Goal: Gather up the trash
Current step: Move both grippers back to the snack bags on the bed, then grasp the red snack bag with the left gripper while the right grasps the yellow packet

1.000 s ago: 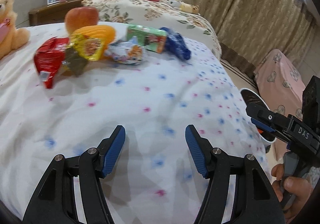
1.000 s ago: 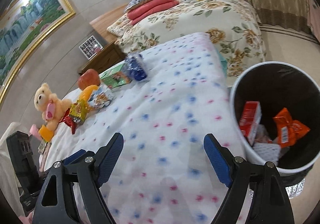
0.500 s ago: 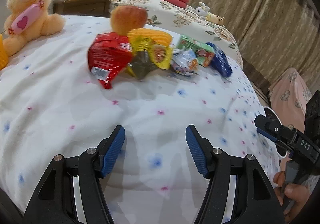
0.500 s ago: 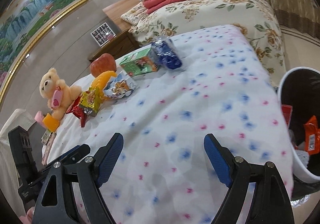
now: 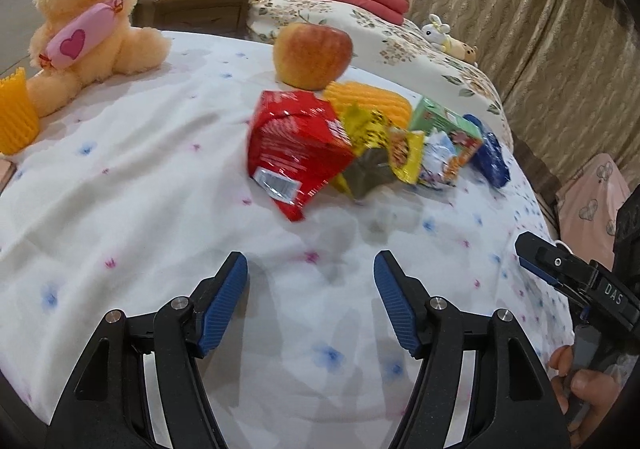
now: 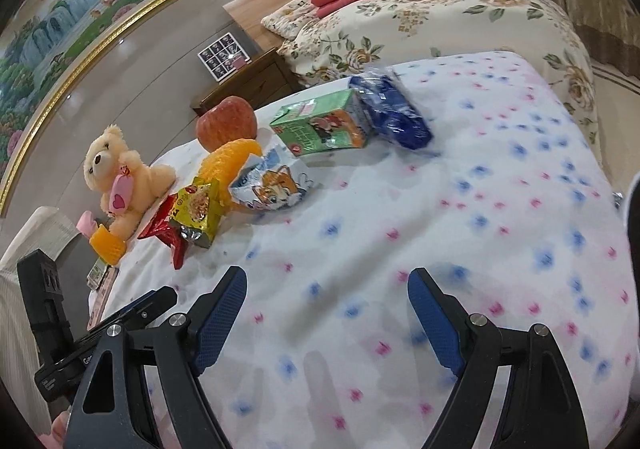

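Observation:
Wrappers lie in a row on the flowered bedspread (image 5: 160, 185): a red snack bag (image 5: 298, 153), a yellow packet (image 5: 384, 145), a white cartoon wrapper (image 6: 276, 185), a green carton (image 6: 320, 125) and a blue wrapper (image 6: 390, 111). My left gripper (image 5: 311, 301) is open and empty, just short of the red bag. My right gripper (image 6: 326, 321) is open and empty, over the bedspread nearer than the white wrapper. The bin's white rim (image 6: 632, 205) shows at the right edge of the right wrist view.
An apple (image 5: 312, 55), an orange ridged toy (image 5: 372, 99), a teddy bear (image 5: 86, 29) and an orange cup (image 5: 14, 115) also sit on the bed. A second bed (image 6: 440, 21) with pillows and a nightstand (image 5: 196, 9) stand behind.
Both grippers have swung left and moved in toward the wrappers. The bin has slid almost out of the right wrist view. Both stay open.

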Action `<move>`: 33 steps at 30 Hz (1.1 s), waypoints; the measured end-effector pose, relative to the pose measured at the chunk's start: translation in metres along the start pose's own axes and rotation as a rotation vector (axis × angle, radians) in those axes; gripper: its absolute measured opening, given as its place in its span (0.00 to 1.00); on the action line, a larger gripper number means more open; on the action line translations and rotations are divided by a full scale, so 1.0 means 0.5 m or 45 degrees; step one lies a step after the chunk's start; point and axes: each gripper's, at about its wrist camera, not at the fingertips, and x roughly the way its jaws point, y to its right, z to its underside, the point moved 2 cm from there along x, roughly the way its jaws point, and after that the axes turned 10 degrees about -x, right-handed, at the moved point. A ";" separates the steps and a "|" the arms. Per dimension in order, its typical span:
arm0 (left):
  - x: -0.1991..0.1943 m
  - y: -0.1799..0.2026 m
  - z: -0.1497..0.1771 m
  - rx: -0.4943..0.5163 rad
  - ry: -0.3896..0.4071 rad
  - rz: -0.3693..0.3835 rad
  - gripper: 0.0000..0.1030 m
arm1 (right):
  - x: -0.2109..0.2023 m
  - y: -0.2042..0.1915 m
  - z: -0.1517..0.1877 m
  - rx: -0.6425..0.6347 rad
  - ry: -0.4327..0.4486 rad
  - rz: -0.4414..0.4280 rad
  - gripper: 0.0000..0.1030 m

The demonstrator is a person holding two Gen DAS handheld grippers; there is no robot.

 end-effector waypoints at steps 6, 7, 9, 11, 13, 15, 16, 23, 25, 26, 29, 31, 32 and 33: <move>0.019 -0.005 -0.027 0.010 -0.003 -0.036 0.67 | 0.041 -0.027 -0.031 -0.044 -0.009 -0.016 0.82; 0.021 -0.006 -0.031 0.009 -0.004 -0.041 0.67 | 0.045 -0.028 -0.034 -0.049 -0.011 -0.015 0.82; 0.031 -0.005 -0.042 0.017 -0.007 -0.061 0.67 | 0.062 -0.031 -0.047 -0.055 -0.020 -0.005 0.82; 0.041 -0.006 -0.054 0.023 -0.006 -0.078 0.67 | 0.075 -0.031 -0.057 -0.053 -0.023 -0.006 0.82; 0.052 -0.006 -0.065 0.027 -0.006 -0.097 0.68 | 0.089 -0.033 -0.067 -0.054 -0.029 -0.009 0.82; 0.060 -0.004 -0.070 0.044 -0.009 -0.109 0.72 | 0.102 -0.036 -0.077 -0.058 -0.038 -0.014 0.82; 0.067 0.001 -0.074 0.064 -0.013 -0.120 0.73 | 0.107 -0.038 -0.080 -0.060 -0.040 -0.016 0.82; 0.085 0.005 -0.083 0.101 -0.020 -0.144 0.66 | 0.147 -0.051 -0.101 -0.080 -0.053 -0.004 0.81; 0.083 0.005 -0.083 0.102 -0.016 -0.140 0.57 | 0.151 -0.055 -0.101 -0.099 -0.044 0.014 0.73; 0.082 0.004 -0.083 0.102 -0.016 -0.122 0.48 | 0.152 -0.055 -0.100 -0.106 -0.046 0.017 0.67; 0.078 0.007 -0.081 0.109 -0.013 -0.095 0.26 | 0.156 -0.055 -0.096 -0.113 -0.065 0.024 0.27; 0.080 0.006 -0.077 0.105 -0.037 -0.075 0.13 | 0.152 -0.050 -0.090 -0.100 -0.068 0.018 0.11; 0.076 0.006 -0.076 0.105 -0.029 -0.070 0.13 | 0.148 -0.048 -0.088 -0.092 -0.065 0.016 0.10; 0.072 0.007 -0.074 0.106 -0.025 -0.065 0.12 | 0.145 -0.046 -0.086 -0.086 -0.061 0.017 0.08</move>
